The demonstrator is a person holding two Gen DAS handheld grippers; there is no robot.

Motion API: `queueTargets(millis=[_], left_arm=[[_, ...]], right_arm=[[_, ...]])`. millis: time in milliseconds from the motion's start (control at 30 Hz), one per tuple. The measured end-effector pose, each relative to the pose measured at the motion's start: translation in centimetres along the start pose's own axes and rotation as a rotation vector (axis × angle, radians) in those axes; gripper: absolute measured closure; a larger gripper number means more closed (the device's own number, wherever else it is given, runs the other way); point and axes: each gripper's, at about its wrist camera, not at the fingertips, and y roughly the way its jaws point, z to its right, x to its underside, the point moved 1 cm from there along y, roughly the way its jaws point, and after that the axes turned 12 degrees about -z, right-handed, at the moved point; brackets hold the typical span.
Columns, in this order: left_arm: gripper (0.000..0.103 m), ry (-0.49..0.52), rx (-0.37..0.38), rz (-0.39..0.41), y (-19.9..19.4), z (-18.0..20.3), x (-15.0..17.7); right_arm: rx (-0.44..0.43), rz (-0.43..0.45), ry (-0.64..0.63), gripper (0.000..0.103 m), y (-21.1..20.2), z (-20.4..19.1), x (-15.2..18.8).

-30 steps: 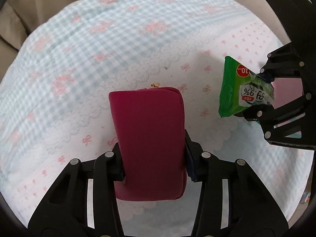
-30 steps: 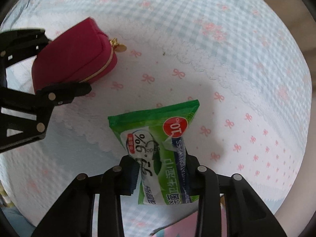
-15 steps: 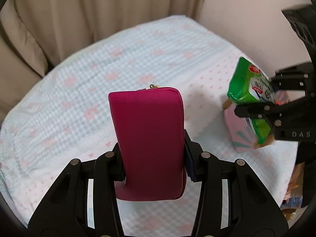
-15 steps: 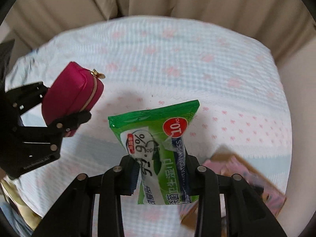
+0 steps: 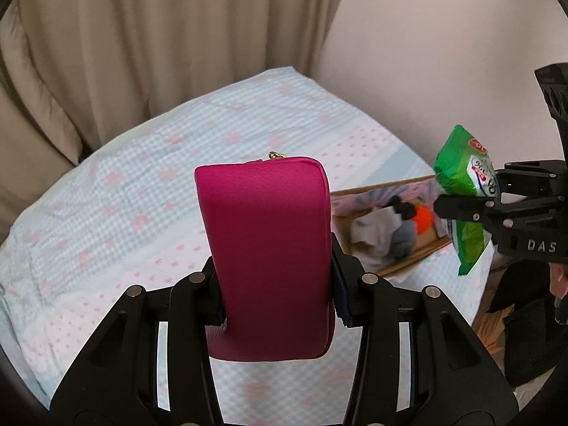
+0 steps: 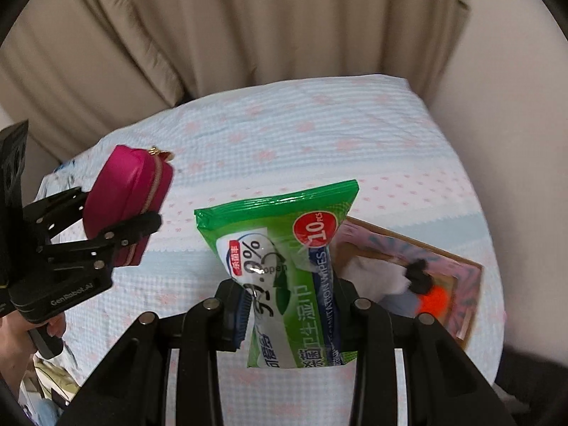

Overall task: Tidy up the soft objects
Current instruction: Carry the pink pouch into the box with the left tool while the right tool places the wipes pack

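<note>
Holding both tongs up over the bed, I have each one tilted steeply down toward the mattress. My left gripper is clamped on a magenta, soft-sided zip pouch: the two pads press its flanks near the lower end, and it stands upright between them, clear of the bedding. In the right wrist view the same pouch shows its gold zip along the narrow side and a small gold pull at the top. My right gripper is clenched on a green plastic pack of wet wipes, squeezed at its middle so the film creases; the pack has a white label panel and a red round badge near its upper corner, and its top seam points away from me. It too hangs in the air, above the bed's right edge.

Below lies the pale blue checked bedspread with pink bows. Near its right edge sits an open cardboard box with pink patterned lining, holding white and grey cloth, something black and something bright orange. Beige curtains hang behind the far edge of the bed.
</note>
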Motion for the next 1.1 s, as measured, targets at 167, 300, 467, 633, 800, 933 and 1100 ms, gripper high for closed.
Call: queueTargets(millis=[167, 300, 467, 633, 800, 933, 1100], left_arm=[[0.063, -0.01, -0.006, 0.003, 0.2, 4.9, -1.3], [0.063, -0.021, 0.006, -0.024, 2.6, 9.3, -2.9], [0.063, -0.027, 0.024, -0.078, 7.1, 14.2, -4.8], [0.063, -0.041, 0.03, -0.135, 12.1, 17.2, -6.2], [0.063, -0.067, 0.028, -0.2, 17.3, 18.5, -6.7], [0.063, -0.081, 0.031, -0.26, 21.6, 19.1, -6.3], [0.063, -0.064, 0.04, -0.318, 25.0, 20.1, -6.3]], right_arm=[[0.022, 0.004, 0.067, 0.071, -1.7, 6.5, 1.9], [0.04, -0.023, 0.118, 0.071, -0.9, 12.3, 3.2], [0.032, -0.07, 0.175, 0.071, 1.1, 17.7, 4.8], [-0.001, -0.124, 0.23, 0.071, 4.5, 21.8, 5.2], [-0.044, -0.181, 0.265, 0.071, 8.3, 25.2, 4.8], [-0.082, -0.228, 0.312, 0.071, 11.7, 27.3, 4.6], [-0.096, -0.26, 0.347, 0.071, 13.8, 28.8, 4.5]])
